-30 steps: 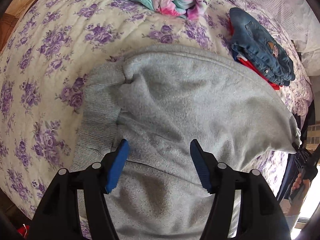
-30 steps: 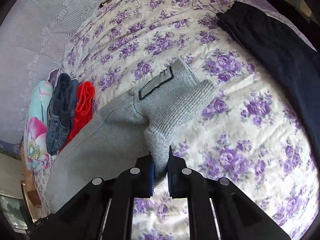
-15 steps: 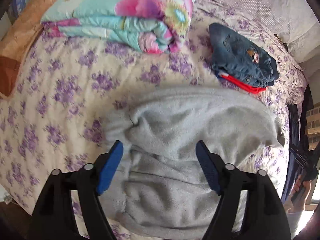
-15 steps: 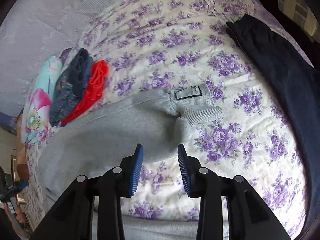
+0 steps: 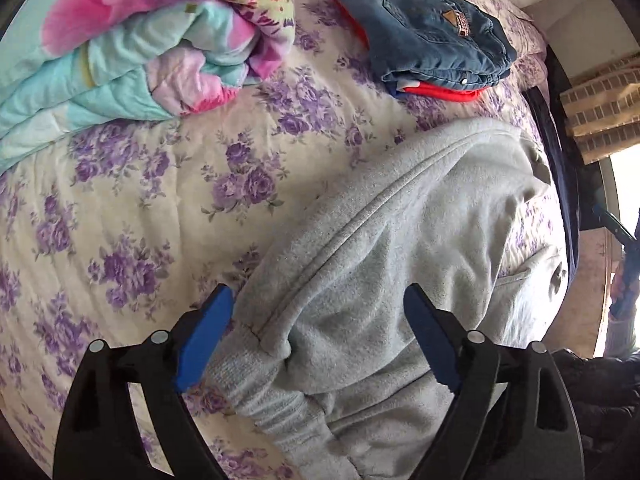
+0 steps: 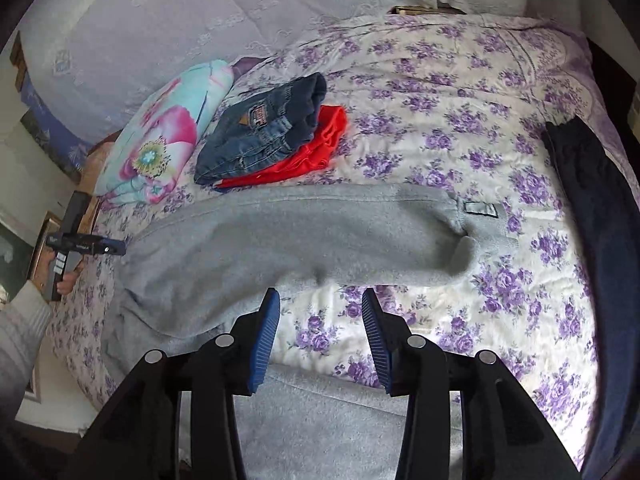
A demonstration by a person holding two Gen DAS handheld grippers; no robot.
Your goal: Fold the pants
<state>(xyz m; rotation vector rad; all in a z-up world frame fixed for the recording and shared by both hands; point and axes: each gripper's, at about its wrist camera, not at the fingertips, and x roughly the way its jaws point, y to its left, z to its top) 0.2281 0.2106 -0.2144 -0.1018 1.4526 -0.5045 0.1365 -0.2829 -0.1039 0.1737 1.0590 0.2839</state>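
- The grey pants (image 6: 304, 236) are lying across the middle of the right wrist frame on the flowered bedspread (image 6: 460, 128), one leg doubled over so its ribbed cuff (image 6: 484, 228) is sitting at centre right, probably the result of a lengthwise fold.
- The right gripper (image 6: 318, 338) is hovering at the lower centre with its jaws opening, gripping nothing; only bedspread and a strip of grey cloth are showing between the blue pads.
- The left gripper (image 5: 318, 340) is standing released and wide at the bottom of its frame, above the cuff end of the pants (image 5: 400, 264), with the pads clear of the cloth.
- Folded jeans (image 6: 264, 136) on a red garment (image 6: 316, 152) are sitting in the upper centre, probably a finished pile kept apart.
- A bright quilt (image 5: 132, 40) is filling the upper left.
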